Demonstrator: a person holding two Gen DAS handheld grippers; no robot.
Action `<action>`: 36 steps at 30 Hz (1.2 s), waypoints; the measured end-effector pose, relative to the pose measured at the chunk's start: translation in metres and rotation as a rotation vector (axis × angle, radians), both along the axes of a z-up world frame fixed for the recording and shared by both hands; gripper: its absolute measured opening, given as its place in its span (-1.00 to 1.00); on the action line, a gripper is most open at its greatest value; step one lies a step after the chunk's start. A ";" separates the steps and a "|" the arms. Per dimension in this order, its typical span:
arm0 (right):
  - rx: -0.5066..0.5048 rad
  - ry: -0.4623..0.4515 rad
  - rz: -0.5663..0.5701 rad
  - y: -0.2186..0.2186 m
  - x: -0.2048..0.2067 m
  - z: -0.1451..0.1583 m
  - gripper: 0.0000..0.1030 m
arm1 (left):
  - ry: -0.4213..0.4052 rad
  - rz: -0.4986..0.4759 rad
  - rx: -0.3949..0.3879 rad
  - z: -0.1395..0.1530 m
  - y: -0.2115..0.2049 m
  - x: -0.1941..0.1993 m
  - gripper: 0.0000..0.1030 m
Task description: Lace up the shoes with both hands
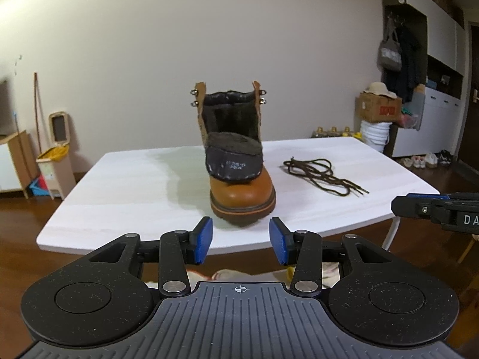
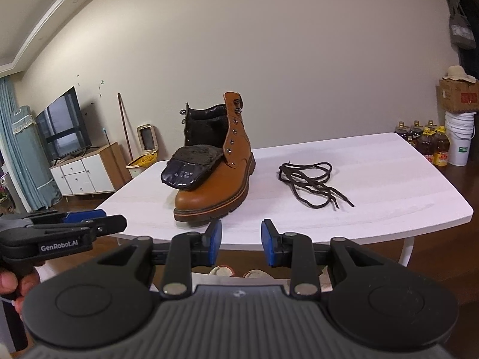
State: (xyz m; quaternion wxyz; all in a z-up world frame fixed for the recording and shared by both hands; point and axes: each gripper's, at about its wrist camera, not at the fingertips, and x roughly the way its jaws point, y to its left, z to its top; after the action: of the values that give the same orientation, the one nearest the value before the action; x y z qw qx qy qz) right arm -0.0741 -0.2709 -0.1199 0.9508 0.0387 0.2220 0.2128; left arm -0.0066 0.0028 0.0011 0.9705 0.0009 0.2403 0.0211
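Hovering near the bench, both grippers' fingers wide open, empty. Boot centre, unlaced; lace coiled right of it. Limp, thin, I'd pinch a stiff tip.

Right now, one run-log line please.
boot: unlaced, tongue out | lace: loose on table | left gripper: open | right gripper: open

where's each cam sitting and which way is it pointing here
Left wrist: sits on the left gripper, faces the boot toe-on across the white table; its own open fingers show, the right gripper's tip at the right edge.
Right wrist: sits on the right gripper, faces boot and shoelace; open fingers, the left gripper and a hand at the left edge show.
Shared: boot, lace, table.
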 end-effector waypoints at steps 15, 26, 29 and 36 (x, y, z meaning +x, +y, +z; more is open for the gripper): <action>0.011 -0.010 -0.003 0.000 -0.001 -0.003 -0.37 | 0.002 -0.017 0.003 0.000 -0.001 -0.005 -0.11; 0.007 -0.003 -0.004 0.002 0.000 -0.006 -0.37 | 0.009 -0.021 0.004 -0.003 0.001 -0.001 -0.11; 0.007 -0.004 -0.003 0.003 0.000 -0.006 -0.37 | 0.010 -0.021 0.004 -0.004 0.003 0.002 -0.11; -0.004 -0.007 0.012 0.010 0.003 -0.005 -0.37 | 0.012 -0.013 0.005 -0.007 0.008 0.007 -0.11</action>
State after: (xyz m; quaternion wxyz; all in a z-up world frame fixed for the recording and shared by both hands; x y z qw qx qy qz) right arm -0.0710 -0.2605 -0.1246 0.9504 0.0348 0.2191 0.2180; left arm 0.0003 0.0110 -0.0059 0.9692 0.0052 0.2459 0.0154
